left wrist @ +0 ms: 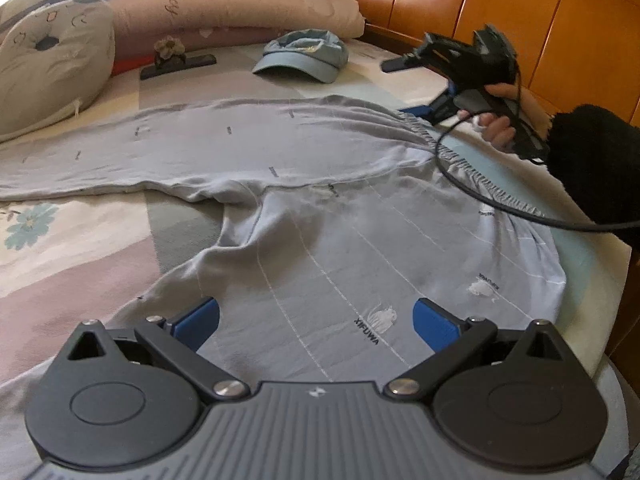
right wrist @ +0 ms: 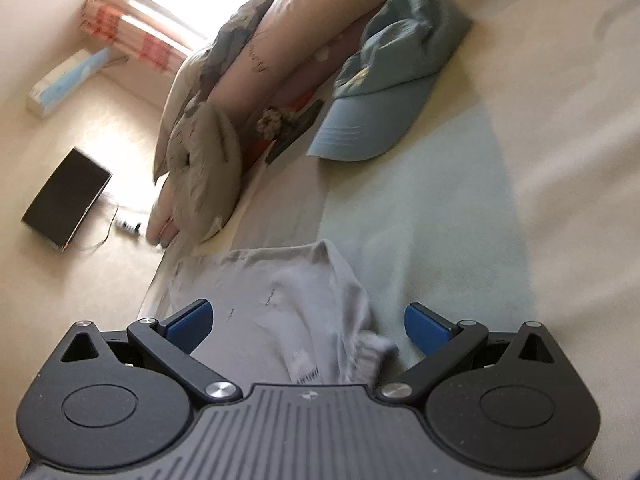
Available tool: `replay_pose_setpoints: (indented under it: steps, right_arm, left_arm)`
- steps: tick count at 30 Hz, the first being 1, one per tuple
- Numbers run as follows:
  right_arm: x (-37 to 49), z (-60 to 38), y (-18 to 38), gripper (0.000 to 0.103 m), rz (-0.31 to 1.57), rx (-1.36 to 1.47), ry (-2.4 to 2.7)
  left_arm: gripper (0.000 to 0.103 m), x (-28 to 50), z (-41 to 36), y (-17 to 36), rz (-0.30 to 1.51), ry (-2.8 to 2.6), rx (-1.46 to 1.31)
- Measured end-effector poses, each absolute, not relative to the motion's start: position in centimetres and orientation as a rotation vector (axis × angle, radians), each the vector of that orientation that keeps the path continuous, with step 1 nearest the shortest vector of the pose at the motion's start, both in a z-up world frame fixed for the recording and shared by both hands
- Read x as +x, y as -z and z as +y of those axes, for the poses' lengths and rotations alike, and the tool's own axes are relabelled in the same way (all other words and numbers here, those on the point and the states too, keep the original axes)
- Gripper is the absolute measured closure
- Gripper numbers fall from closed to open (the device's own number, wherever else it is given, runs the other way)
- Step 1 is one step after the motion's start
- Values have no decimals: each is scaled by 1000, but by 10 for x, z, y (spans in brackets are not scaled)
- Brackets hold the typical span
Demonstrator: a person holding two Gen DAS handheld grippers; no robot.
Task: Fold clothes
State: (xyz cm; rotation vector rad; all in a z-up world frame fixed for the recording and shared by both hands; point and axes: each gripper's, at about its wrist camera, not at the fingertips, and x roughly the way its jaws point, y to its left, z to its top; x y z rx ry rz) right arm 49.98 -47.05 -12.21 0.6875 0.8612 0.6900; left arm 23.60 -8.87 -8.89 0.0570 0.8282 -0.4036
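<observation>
The bed [left wrist: 100, 236] carries everything, with a wooden headboard [left wrist: 500, 12] beyond the right gripper and rolled bedding [left wrist: 248, 4] far ahead of the left one. Grey trousers [left wrist: 320, 208] lie spread flat directly ahead of the left gripper [left wrist: 316, 320], legs splayed apart, probably laid out so one leg can be folded onto the other. The left gripper hovers over the nearer leg, jaws wide apart and empty. The right gripper [right wrist: 308, 324], also spread open, sits at the gathered waistband, which lies between its jaws unclamped. Its own view shows that closeness; the left view instead shows the whole garment and the hand [left wrist: 500, 120] holding the tool. A blue cap [left wrist: 304, 56] lies well ahead.
</observation>
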Motion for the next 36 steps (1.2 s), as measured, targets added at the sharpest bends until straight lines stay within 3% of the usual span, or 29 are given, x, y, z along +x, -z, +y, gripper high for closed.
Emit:
replay_pose_setpoints:
  steps: [15,26,36]
  right_arm:
    - [489,-459,122,0,958,639,-846]
    - [529,-441,124,0,966,664,-846]
    - [479,-481,113,0,991,588,-719]
  left_arm:
    - [1,240,-90,95,842,419,31]
    - [1,242,-89,100,847,414,38]
    - [1,242,-91,102,824,419,34]
